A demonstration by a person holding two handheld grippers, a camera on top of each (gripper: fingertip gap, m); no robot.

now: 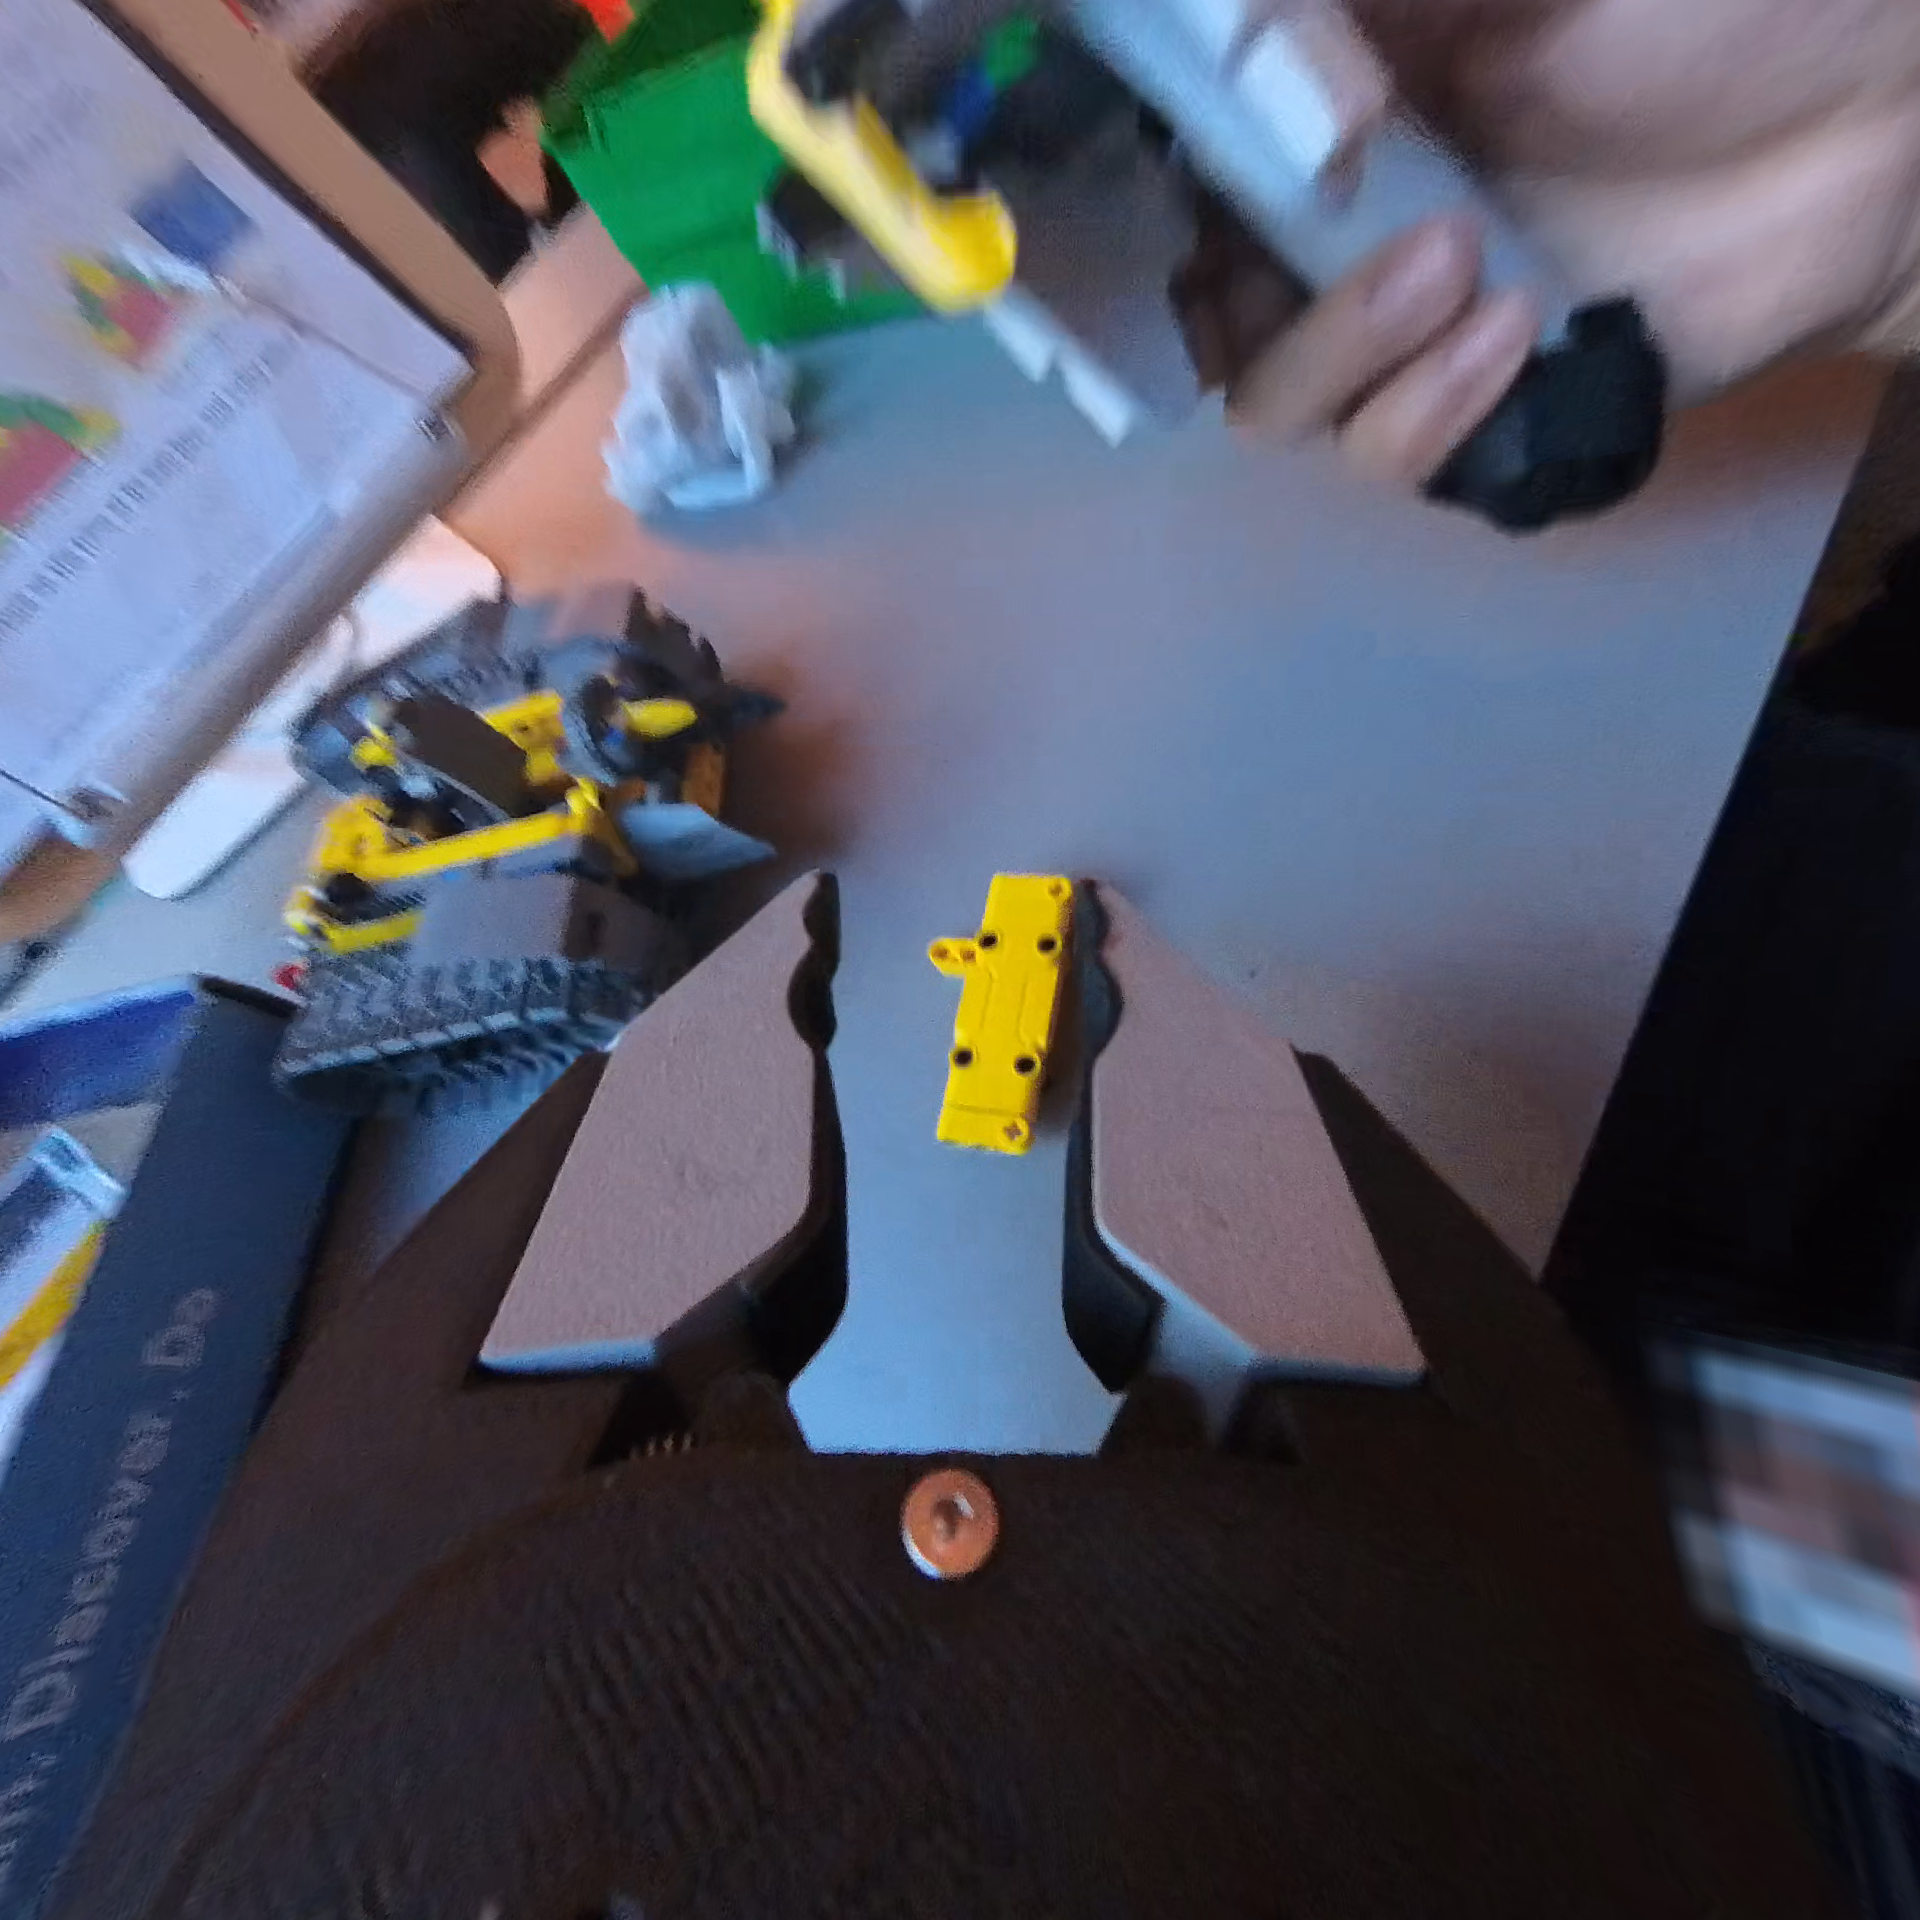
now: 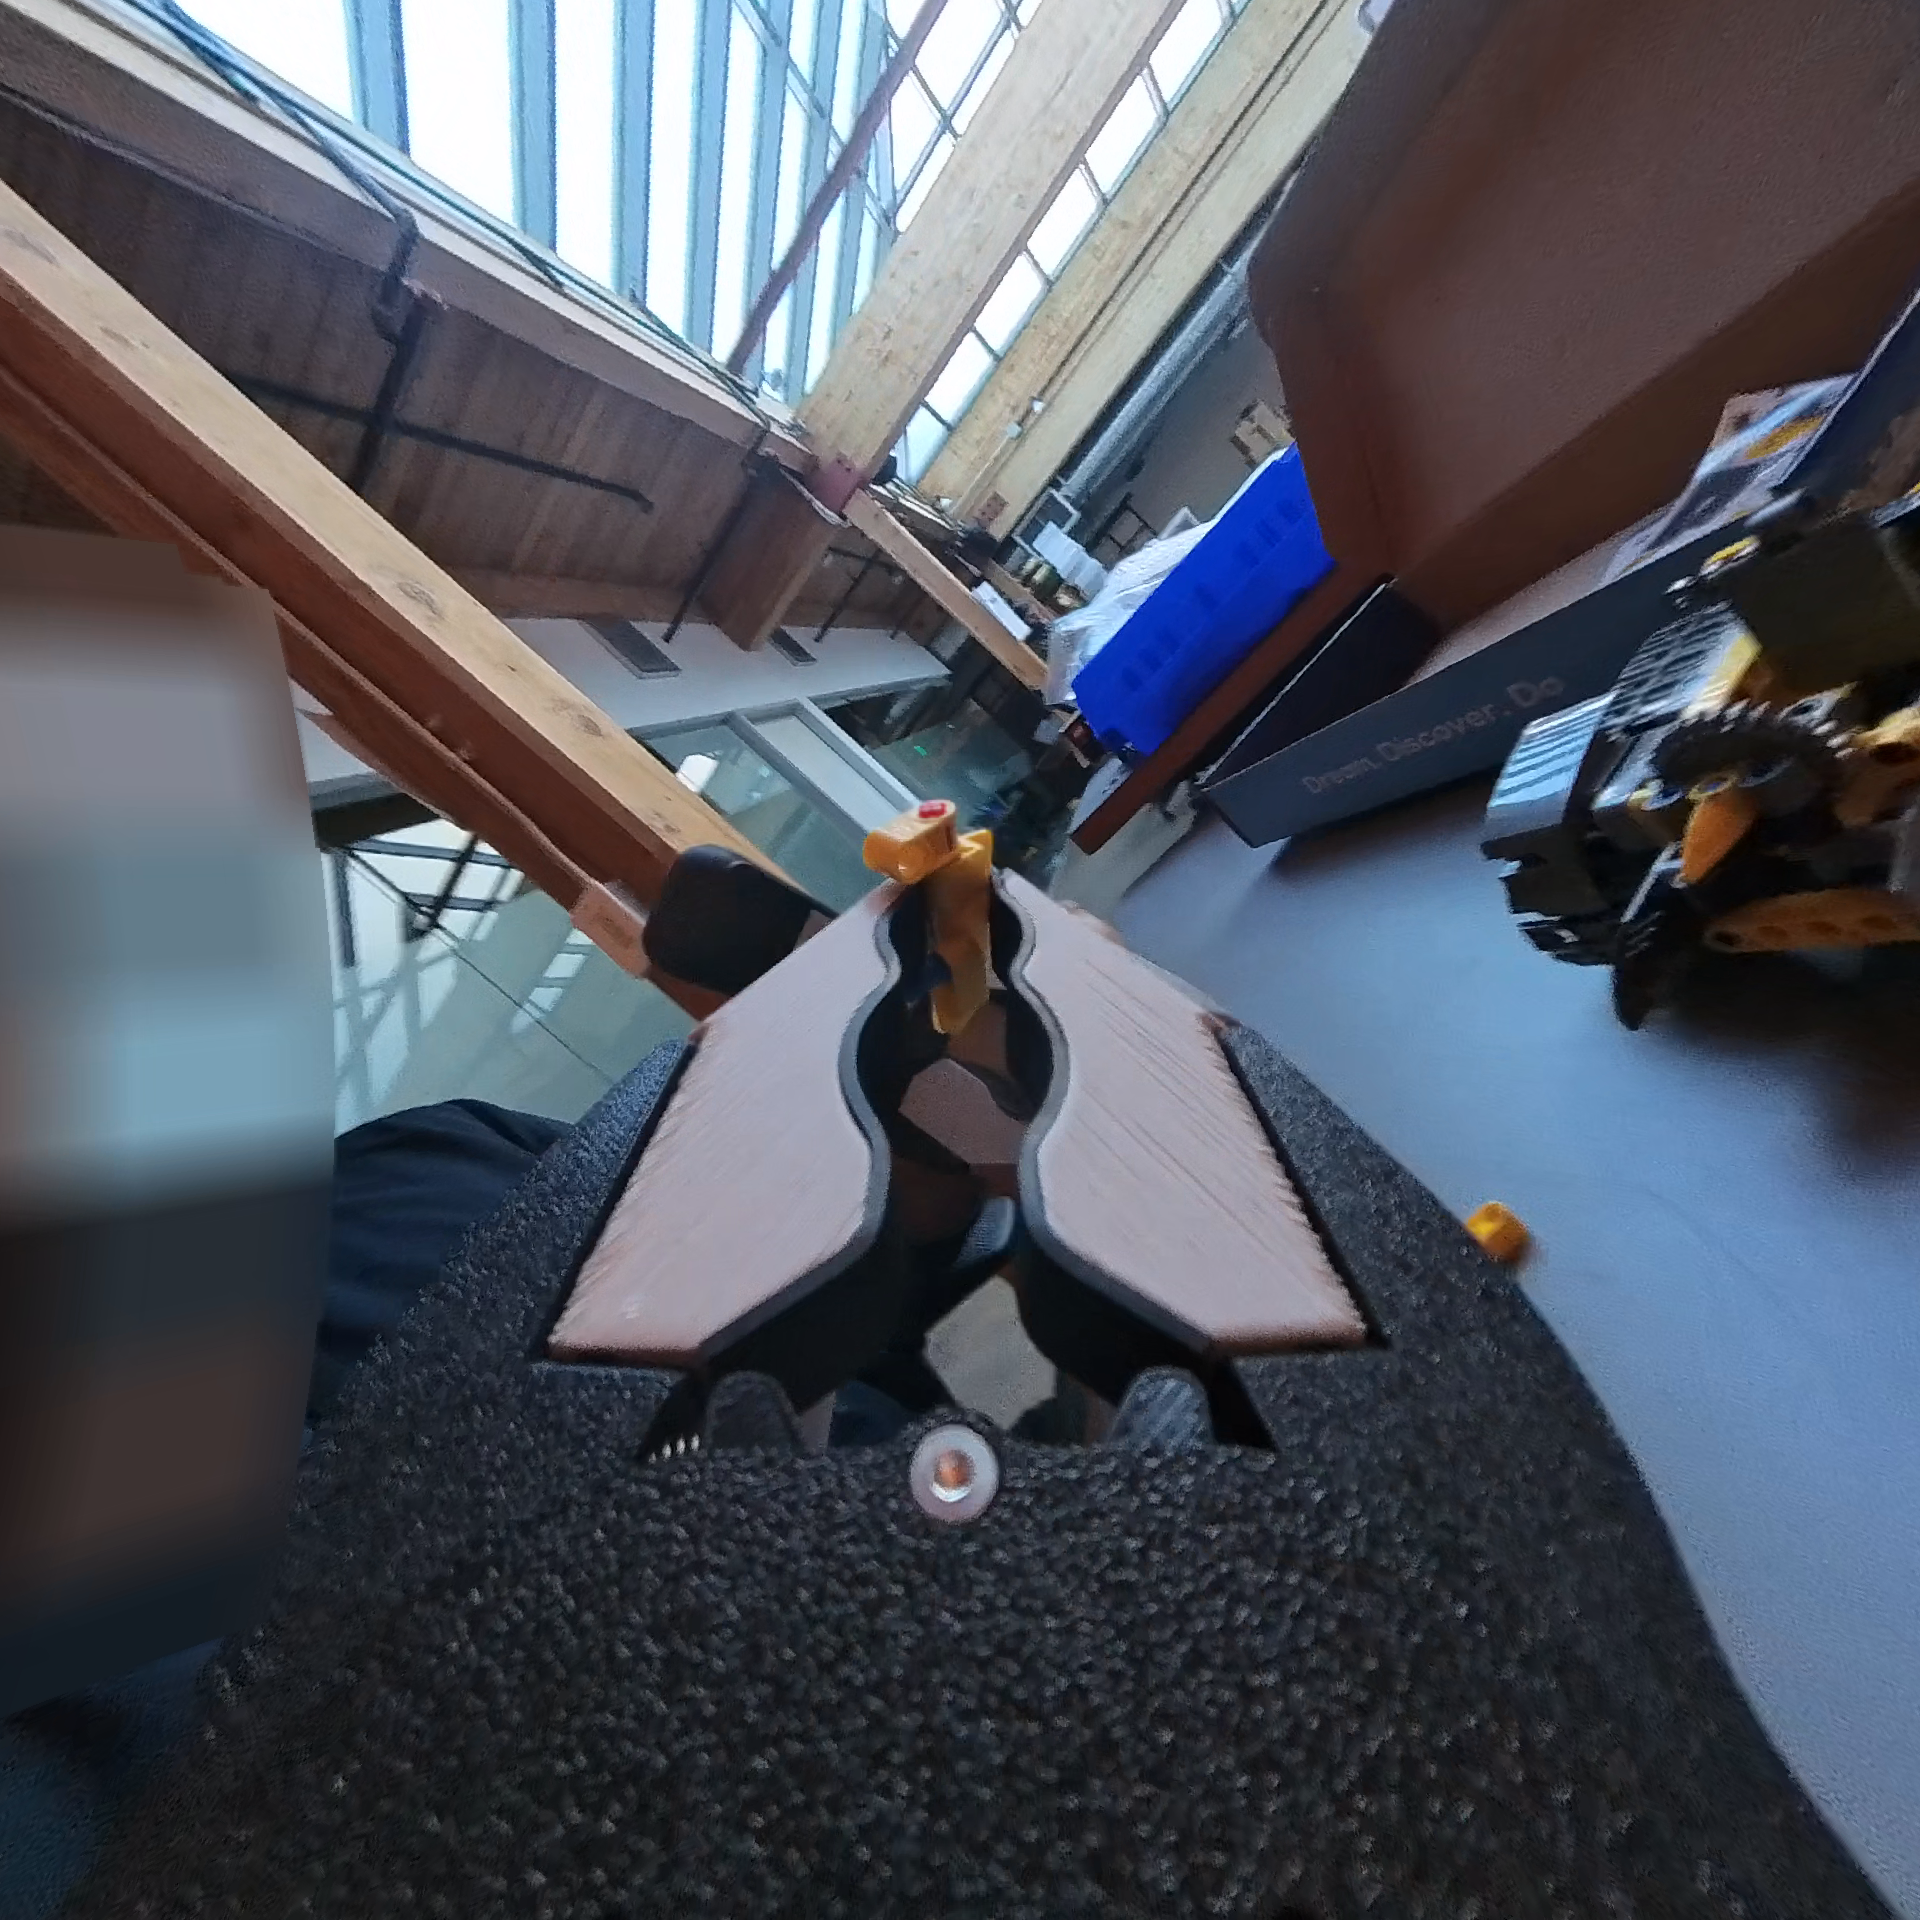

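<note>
Between the left hand-held gripper's (image 1: 951,904) parted fingers: yellow brick (image 1: 1000,1023).

black grippers (image 1: 951,997), tan wavy-edged fingers (image 2: 769,1122), brass screw (image 2: 953,1486)

The place looked like a workshop or maker space inside a converted industrial loft. In the right wrist view, heavy timber beams (image 2: 343,582) ran under a roof of tall glazed panes (image 2: 665,156), with glass-walled rooms (image 2: 769,790) on a lower level. Farther back stood cluttered benches (image 2: 997,582) and a blue plastic crate (image 2: 1205,623). The nearer grey tabletop (image 1: 1195,707) carried a half-built yellow and black tracked toy vehicle (image 1: 499,842), a green brick structure (image 1: 696,177), a pile of light grey parts (image 1: 696,405), a dark set box (image 2: 1382,738) and a printed instruction sheet (image 1: 177,436) propped on cardboard.
</note>
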